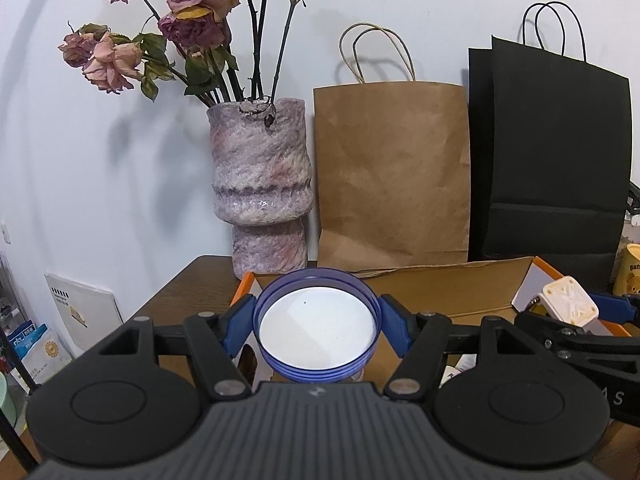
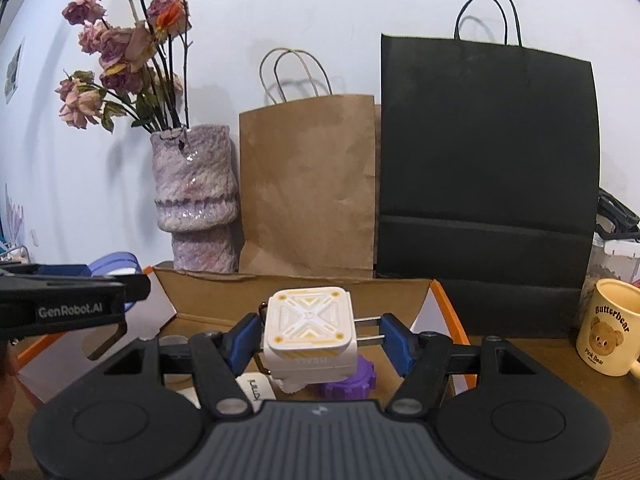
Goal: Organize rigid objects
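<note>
Two grippers hold things above the cardboard box [image 2: 304, 300] on the wooden table [image 1: 188, 280]. The left gripper [image 1: 316, 326] pinches a round blue lid [image 1: 316, 330] between its blue pads. The right gripper [image 2: 316, 334] pinches a white charger [image 2: 310, 328]; a purple gear [image 2: 352, 384] lies below it.

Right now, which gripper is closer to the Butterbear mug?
Right. The right gripper, holding the white charger, sits just left of the mug; the left gripper is farther left, holding the blue lid.
</note>
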`<state>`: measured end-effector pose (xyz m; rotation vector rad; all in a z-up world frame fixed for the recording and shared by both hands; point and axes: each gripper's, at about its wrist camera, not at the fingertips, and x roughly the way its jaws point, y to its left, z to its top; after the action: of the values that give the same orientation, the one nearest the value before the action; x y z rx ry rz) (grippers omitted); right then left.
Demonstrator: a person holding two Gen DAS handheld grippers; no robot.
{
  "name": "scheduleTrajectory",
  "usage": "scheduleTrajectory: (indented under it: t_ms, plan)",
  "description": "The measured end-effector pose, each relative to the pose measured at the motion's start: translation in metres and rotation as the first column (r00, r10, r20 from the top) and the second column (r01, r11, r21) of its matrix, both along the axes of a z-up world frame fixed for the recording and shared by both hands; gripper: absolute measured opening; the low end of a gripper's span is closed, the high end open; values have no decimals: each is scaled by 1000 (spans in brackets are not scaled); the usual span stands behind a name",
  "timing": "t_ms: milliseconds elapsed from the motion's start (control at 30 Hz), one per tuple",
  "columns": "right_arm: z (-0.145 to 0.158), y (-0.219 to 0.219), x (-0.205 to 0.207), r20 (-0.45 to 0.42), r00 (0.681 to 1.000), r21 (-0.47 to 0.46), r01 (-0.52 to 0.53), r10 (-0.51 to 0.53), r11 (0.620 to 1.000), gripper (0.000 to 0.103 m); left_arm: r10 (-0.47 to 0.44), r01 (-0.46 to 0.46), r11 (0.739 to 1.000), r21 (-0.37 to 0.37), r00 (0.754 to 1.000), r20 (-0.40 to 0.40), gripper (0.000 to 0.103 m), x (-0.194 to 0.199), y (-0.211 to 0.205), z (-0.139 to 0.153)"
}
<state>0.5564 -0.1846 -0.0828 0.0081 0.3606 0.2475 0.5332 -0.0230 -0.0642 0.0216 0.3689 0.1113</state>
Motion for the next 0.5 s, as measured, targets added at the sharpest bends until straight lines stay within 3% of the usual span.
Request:
scheduleTrajectory:
  t_ms: [100, 167, 200, 500]
  plan:
    - [-2, -1, 1, -13, 1000, 2, 8, -8, 1000, 69, -3, 3, 1000, 7, 1000, 7, 82, -1, -1, 0]
    - [-1, -2, -1, 4, 1000, 0, 24, -24, 1000, 96, 4, -4, 1000, 13, 1000, 19, 98, -3, -1, 1]
    - [0, -3, -3, 18, 999, -1, 31, -31, 1000, 101, 9, -10, 1000, 17, 1000, 26, 102, -4, -1, 1]
    - [-2, -8, -3, 40, 997, 10, 64, -64, 998, 103, 26, -26, 1000, 8, 999, 27, 103, -2, 2, 2]
